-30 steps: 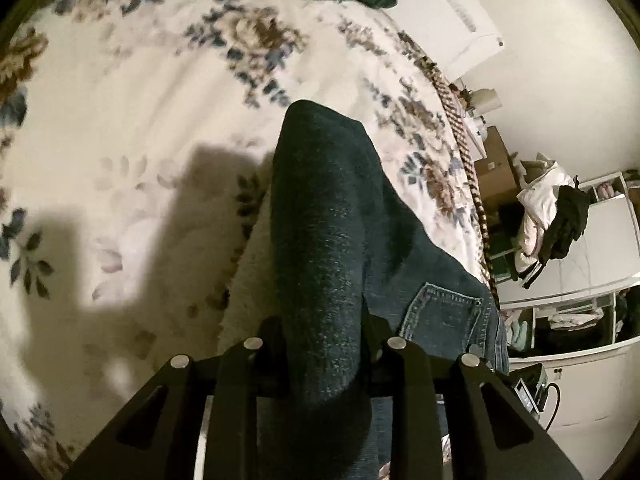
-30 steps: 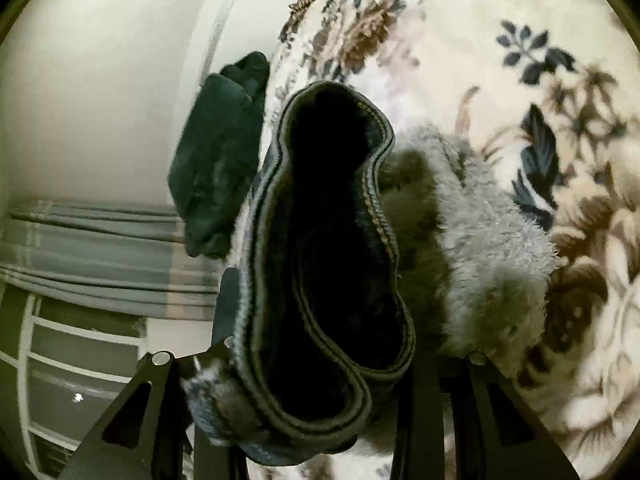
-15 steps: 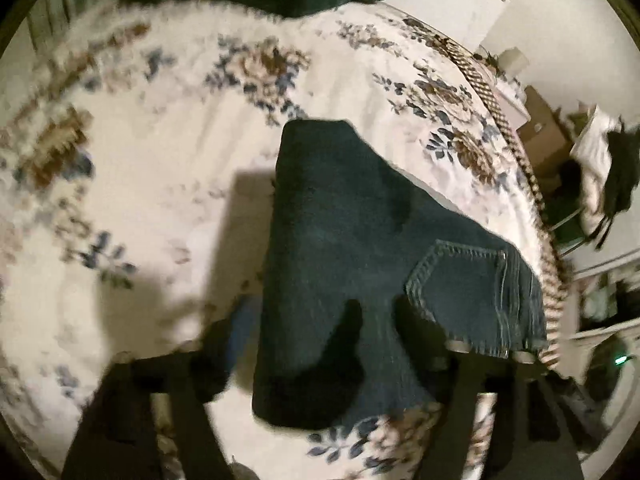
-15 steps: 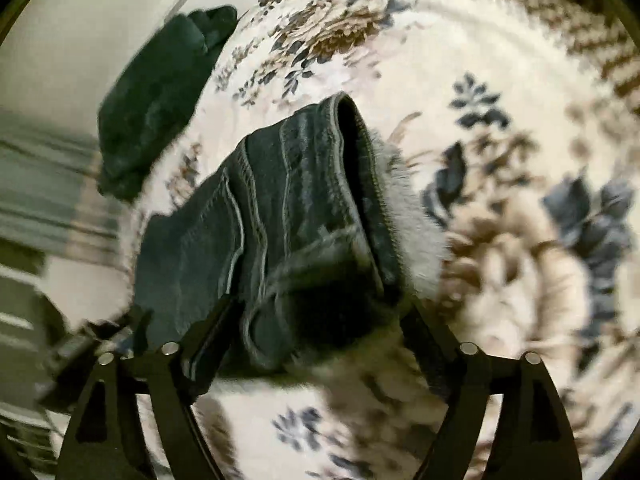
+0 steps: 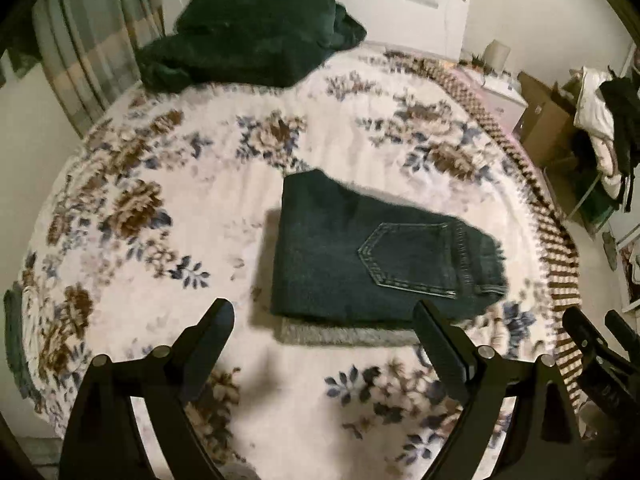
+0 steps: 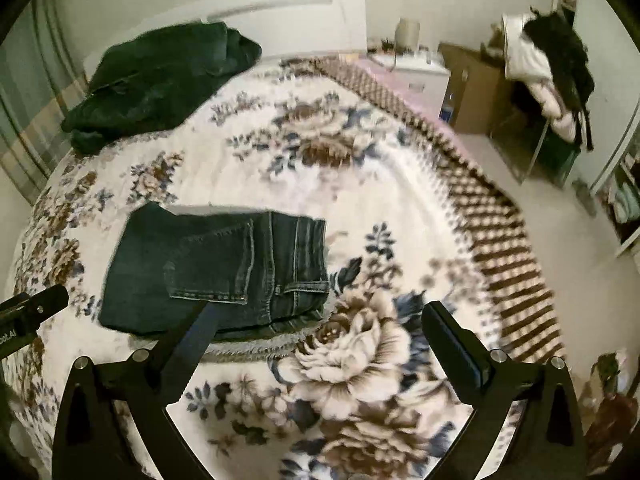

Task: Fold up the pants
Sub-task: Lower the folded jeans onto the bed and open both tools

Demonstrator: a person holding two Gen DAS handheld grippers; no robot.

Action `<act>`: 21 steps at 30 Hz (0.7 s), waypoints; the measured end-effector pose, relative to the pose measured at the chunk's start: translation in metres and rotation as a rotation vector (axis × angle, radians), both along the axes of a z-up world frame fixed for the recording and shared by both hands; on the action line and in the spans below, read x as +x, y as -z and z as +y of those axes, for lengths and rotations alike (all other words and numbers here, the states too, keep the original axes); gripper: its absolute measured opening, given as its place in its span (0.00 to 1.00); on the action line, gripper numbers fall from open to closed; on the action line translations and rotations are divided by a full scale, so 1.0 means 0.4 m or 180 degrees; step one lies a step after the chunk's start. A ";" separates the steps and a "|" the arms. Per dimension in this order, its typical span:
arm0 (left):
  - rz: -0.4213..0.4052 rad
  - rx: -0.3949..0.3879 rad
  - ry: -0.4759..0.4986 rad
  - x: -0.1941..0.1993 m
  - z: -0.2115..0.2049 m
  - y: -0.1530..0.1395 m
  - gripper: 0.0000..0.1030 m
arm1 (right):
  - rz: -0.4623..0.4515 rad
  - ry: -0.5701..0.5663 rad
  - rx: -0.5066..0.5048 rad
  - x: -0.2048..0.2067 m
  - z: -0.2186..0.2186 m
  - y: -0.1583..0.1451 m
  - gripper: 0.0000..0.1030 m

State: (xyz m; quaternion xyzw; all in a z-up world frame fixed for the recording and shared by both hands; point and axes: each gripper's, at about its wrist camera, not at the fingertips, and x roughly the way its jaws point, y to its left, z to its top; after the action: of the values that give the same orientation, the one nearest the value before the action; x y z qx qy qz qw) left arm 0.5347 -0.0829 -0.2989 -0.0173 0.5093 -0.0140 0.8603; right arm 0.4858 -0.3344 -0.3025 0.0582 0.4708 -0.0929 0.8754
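Note:
The dark blue jeans [image 5: 360,252] lie folded in a compact rectangle on the floral bedspread [image 5: 192,184], back pocket up, a fuzzy grey lining edge showing along the near side. They also show in the right wrist view [image 6: 216,268]. My left gripper [image 5: 324,320] is open and empty, held above and in front of the jeans. My right gripper [image 6: 316,320] is open and empty, just right of the jeans' waistband. The right gripper's tip shows at the left wrist view's right edge [image 5: 600,344].
A dark green garment [image 5: 248,52] lies heaped at the head of the bed by the white headboard [image 5: 400,12]. The bed's patterned right edge [image 6: 500,216] drops to the floor. Cardboard boxes [image 6: 472,84] and a chair with clothes [image 6: 552,64] stand to the right.
Both grippers opened, let go of the jeans and pulled back and up. The jeans now lie folded flat on the bed.

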 end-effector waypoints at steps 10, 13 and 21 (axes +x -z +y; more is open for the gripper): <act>-0.0423 0.0032 -0.0023 -0.273 -0.044 -0.339 0.89 | -0.0361 -0.0132 -0.0111 -0.299 0.009 -0.408 1.00; -0.0566 0.0044 -0.0032 -0.374 -0.054 -0.435 0.89 | -0.0454 -0.0191 -0.0135 -0.390 0.012 -0.514 1.00; -0.0791 0.0080 -0.0153 -0.588 -0.058 -0.593 0.89 | -0.0794 -0.0412 -0.0171 -0.647 0.038 -0.772 1.00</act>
State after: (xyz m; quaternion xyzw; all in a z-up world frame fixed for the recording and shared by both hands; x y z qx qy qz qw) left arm 0.2997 -0.1060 -0.0615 -0.0169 0.3983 0.0108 0.9170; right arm 0.2268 -0.3191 0.0061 0.0153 0.3584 -0.0408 0.9325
